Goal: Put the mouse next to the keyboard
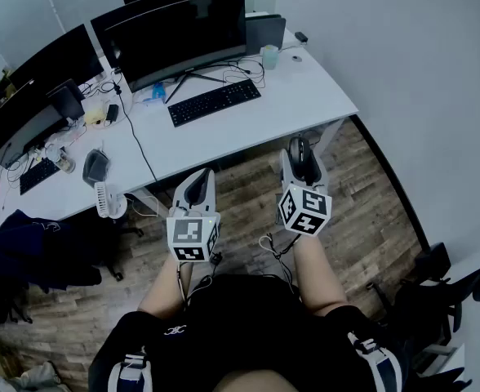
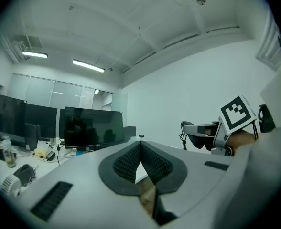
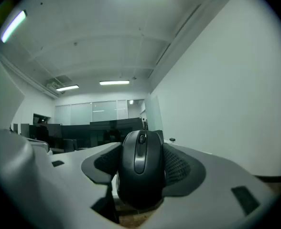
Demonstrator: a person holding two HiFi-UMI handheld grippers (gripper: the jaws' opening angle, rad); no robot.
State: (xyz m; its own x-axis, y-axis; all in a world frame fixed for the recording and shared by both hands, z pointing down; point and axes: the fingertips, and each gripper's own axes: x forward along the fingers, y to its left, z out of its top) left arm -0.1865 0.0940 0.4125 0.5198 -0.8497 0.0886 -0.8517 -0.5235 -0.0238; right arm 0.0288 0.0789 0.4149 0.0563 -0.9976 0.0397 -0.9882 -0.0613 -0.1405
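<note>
A black mouse (image 3: pixel 140 168) sits clamped between the ribbed pads of my right gripper (image 3: pixel 141 163), which is shut on it. In the head view the same mouse (image 1: pixel 298 151) shows in that right gripper (image 1: pixel 300 155), held over the wooden floor just off the white desk's (image 1: pixel 305 96) front edge. The black keyboard (image 1: pixel 214 101) lies on the desk under the big monitor (image 1: pixel 179 37), well away from the mouse. My left gripper (image 1: pixel 196 188) hangs beside the right one over the floor; its pads (image 2: pixel 155 163) meet with nothing between them, so it is shut and empty.
A pale cup (image 1: pixel 269 55) and loose cables (image 1: pixel 240 72) lie right of the monitor stand. More monitors, a second keyboard (image 1: pixel 39 174) and clutter fill the left desk, with a small fan (image 1: pixel 107 200) at its edge. A wall runs along the right; chairs (image 1: pixel 436 292) stand at lower right.
</note>
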